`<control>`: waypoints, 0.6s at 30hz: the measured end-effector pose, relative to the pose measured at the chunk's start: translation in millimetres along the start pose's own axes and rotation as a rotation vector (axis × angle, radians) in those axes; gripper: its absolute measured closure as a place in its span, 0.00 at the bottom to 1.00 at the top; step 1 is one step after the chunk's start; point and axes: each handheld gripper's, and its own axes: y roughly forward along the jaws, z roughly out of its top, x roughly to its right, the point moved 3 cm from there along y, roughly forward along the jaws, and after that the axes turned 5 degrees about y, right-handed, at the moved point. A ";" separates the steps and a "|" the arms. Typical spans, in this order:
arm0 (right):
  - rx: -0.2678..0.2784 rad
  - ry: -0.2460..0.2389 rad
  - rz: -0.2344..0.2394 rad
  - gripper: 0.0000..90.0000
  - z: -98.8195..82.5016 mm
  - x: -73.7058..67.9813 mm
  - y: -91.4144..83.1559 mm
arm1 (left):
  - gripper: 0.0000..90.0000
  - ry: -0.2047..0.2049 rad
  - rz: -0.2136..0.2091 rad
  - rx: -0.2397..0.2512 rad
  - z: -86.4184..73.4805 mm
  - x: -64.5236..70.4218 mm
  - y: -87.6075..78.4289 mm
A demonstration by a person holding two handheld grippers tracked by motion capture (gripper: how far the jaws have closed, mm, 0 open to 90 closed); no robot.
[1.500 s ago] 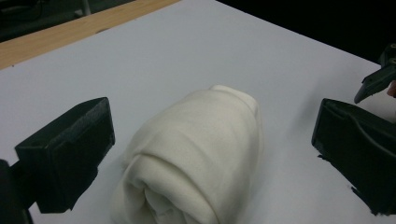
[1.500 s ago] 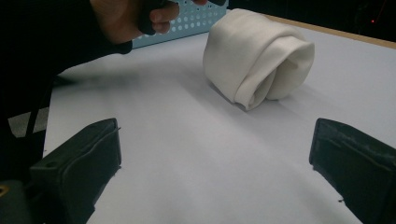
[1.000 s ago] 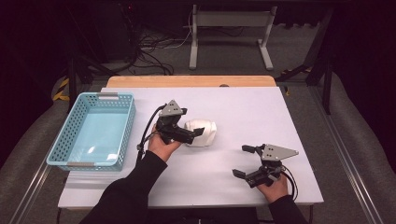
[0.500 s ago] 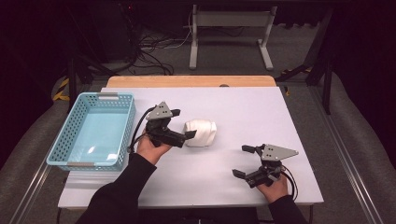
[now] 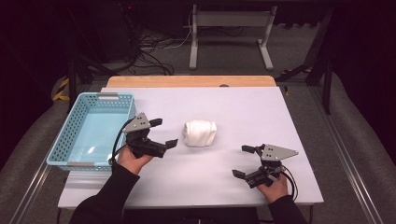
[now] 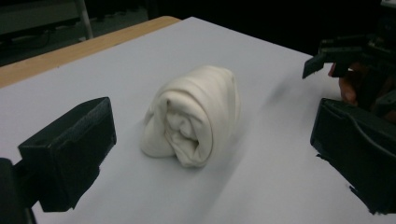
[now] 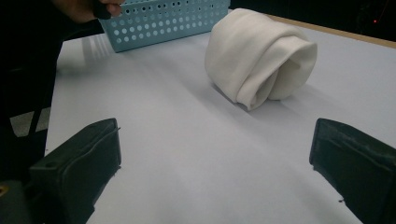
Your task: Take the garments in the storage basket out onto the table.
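Note:
A rolled white cloth [image 5: 200,132] lies near the middle of the white table [image 5: 243,112]. My left gripper [image 5: 164,133] is just left of the roll, open, jaws apart and nothing between them. The left gripper view looks at the rolled cloth [image 6: 194,116] a short way ahead of the jaws, with its spiral end facing me. Near the front right of the table my right gripper [image 5: 243,161] stands open and empty. Its view has the rolled cloth [image 7: 259,56] farther off, at upper right.
A light blue perforated basket [image 5: 91,128] sits at the table's left side, nothing in it; its wall [image 7: 168,18] is in the right gripper view. A wooden strip [image 5: 191,81] runs along the far edge. Cables and a metal stand lie on the floor behind.
My left gripper has drawn back to the left, away from the rolled cloth, which stays on the table. The right gripper has not moved.

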 end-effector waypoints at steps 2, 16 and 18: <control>0.000 0.000 0.001 0.03 0.0 0.0 0.0 | 0.01 0.004 -0.001 -0.002 -5.2 0.1 -2.4; -0.003 0.002 0.008 0.03 0.1 -0.9 0.2 | 0.01 -0.046 0.044 -0.015 -69.8 7.6 -13.5; -0.004 0.002 0.009 0.03 0.1 -1.0 0.3 | 0.00 -0.061 0.055 -0.014 -78.1 7.6 -11.7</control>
